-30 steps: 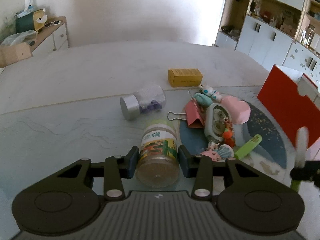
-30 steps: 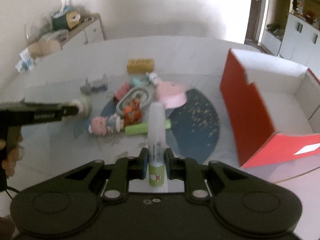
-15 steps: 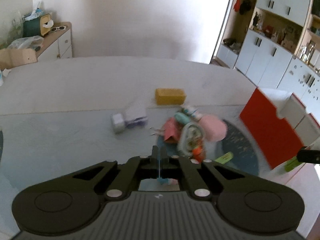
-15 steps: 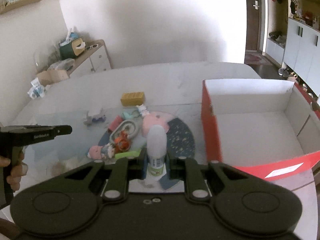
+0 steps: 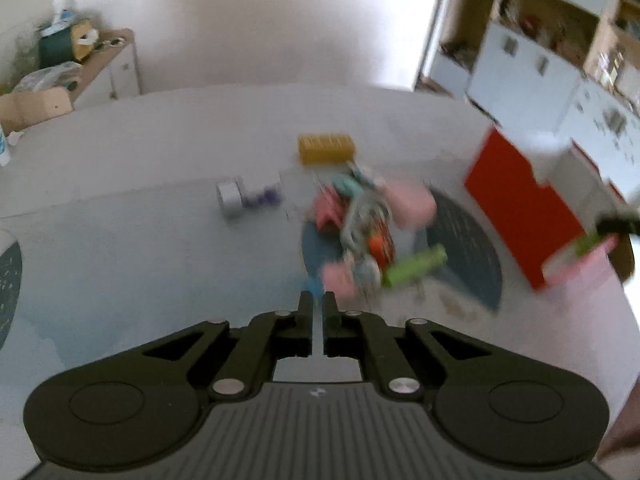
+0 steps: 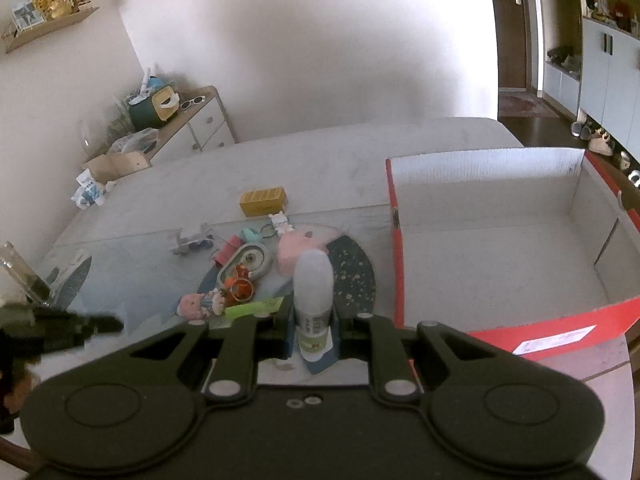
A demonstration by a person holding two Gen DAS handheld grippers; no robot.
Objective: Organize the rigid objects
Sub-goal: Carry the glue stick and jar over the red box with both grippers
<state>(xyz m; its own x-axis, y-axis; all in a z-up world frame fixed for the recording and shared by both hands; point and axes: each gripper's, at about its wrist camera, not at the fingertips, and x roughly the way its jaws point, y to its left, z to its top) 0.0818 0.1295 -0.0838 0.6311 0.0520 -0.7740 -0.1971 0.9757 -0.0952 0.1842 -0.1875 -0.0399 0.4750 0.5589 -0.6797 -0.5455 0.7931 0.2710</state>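
Left gripper (image 5: 319, 303): jaws nearly together, nothing between; toy pile (image 5: 366, 232) at 1 o'clock, blurred. Right gripper (image 6: 313, 322): clamped on white-capped bottle (image 6: 313, 292), upright at 12 o'clock; red box (image 6: 500, 248) at 2 o'clock, well apart.

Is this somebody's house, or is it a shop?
Most likely a house, a living or dining room. Shoes lie on the floor by the door, a sideboard holds a tissue box and sunglasses, and toys are scattered on the table.
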